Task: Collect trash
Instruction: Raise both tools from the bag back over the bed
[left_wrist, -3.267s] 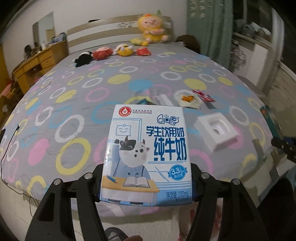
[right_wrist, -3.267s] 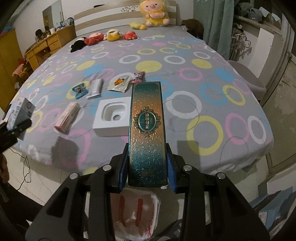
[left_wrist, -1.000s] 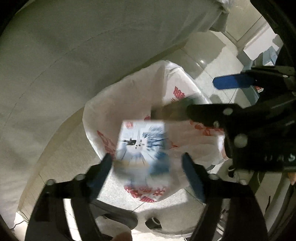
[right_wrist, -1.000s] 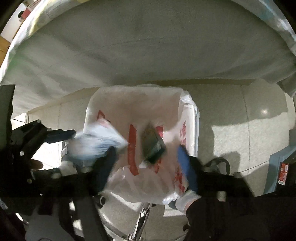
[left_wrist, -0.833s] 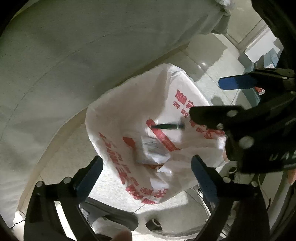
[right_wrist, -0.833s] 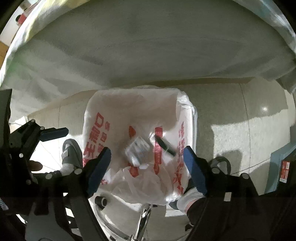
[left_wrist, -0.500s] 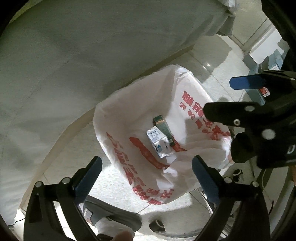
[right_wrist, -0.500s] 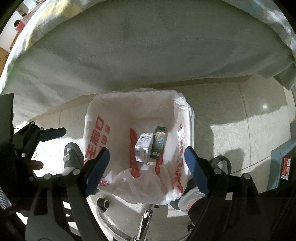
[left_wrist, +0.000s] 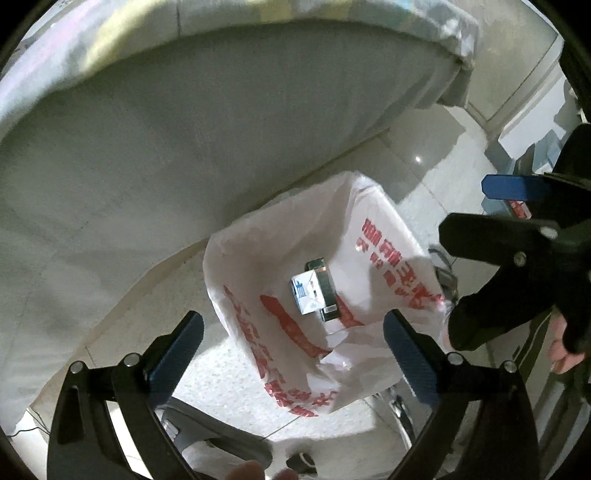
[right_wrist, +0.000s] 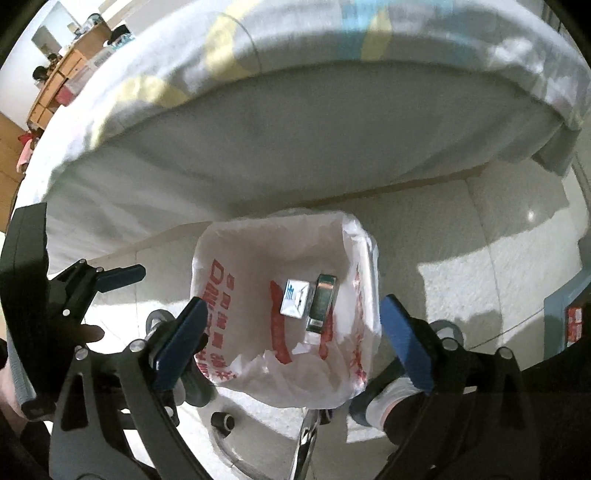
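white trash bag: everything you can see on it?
The white plastic bag looks thin and crinkly, with red printed characters on its sides. Its mouth stands open on the pale tiled floor beside the bed. Inside lie a milk carton and a dark green box, side by side. Neither gripper touches it.

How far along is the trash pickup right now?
Done: the milk carton and the green box lie side by side at the bottom of the bag. In hand: nothing. The left tool and right tool are above the bag, both open and empty, their jaws having just been opening. Left: the top of the bed is out of view, so any remaining trash can't be seen.
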